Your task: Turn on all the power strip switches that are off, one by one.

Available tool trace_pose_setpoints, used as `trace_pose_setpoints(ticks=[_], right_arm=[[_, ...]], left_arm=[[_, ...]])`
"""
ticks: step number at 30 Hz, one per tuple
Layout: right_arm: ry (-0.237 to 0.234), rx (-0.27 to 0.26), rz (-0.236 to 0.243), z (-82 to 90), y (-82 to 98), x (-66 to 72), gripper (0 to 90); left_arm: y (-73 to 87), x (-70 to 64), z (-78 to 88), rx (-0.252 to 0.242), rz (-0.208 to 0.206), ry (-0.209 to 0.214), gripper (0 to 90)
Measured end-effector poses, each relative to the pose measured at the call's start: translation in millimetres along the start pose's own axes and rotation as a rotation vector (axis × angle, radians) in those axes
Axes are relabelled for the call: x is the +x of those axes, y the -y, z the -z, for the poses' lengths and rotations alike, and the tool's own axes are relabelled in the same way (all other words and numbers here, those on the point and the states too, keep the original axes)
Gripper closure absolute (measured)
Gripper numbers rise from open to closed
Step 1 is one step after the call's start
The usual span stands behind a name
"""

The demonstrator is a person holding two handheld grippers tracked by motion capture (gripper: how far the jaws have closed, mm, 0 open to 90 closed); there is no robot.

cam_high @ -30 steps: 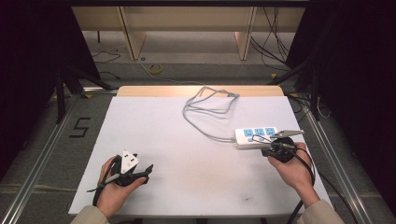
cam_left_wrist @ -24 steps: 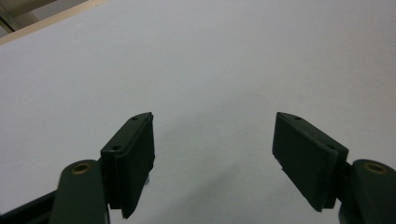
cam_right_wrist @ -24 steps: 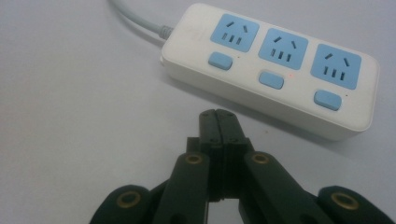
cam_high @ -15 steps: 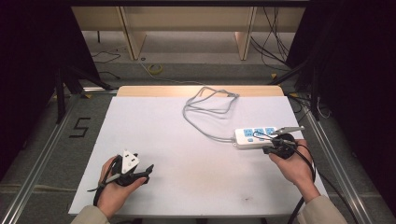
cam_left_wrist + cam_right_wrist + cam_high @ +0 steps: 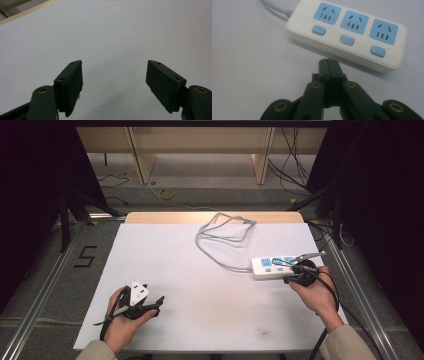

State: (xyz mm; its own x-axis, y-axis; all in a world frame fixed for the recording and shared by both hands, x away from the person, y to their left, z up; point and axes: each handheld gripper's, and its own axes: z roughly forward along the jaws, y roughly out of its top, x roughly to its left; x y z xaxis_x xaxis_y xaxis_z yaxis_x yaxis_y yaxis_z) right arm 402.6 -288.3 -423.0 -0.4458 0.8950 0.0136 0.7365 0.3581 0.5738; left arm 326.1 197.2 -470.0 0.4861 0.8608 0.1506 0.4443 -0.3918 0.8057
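Wide white table [image 5: 190, 270] spread out under the high view, and the landmark on it is the white power strip [image 5: 275, 267], lying flat near the table's right edge, about halfway up. Three blue sockets on top, each with a blue switch beside it — the right gripper view shows them clearly [image 5: 352, 30]. From the strip's left end a grey cable [image 5: 222, 232] runs away toward the far side of the table and piles into loose loops, up and to the left of the strip.

Right at the strip's near right end sits the right gripper [image 5: 299, 272], in the person's right hand [image 5: 317, 292]. Its jaws are pressed together with nothing between them, tips just short of the strip's long side below the middle switch [image 5: 329, 62] — near it, whether touching I cannot tell.

Far off to the strip's lower left, well apart from it, the left gripper [image 5: 150, 304] rests low over bare table in the left hand [image 5: 122, 322]. Its jaws stand wide apart, empty [image 5: 115, 82].
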Motion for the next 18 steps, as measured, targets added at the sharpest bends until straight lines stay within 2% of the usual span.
trace_pose_setpoints(ticks=[18], right_arm=[[0.008,0.017,-0.029,-0.3,-6.3,-10.2,90.0]], left_arm=[[-0.6,-1.0,-0.8,0.002,-0.01,0.001,29.5]])
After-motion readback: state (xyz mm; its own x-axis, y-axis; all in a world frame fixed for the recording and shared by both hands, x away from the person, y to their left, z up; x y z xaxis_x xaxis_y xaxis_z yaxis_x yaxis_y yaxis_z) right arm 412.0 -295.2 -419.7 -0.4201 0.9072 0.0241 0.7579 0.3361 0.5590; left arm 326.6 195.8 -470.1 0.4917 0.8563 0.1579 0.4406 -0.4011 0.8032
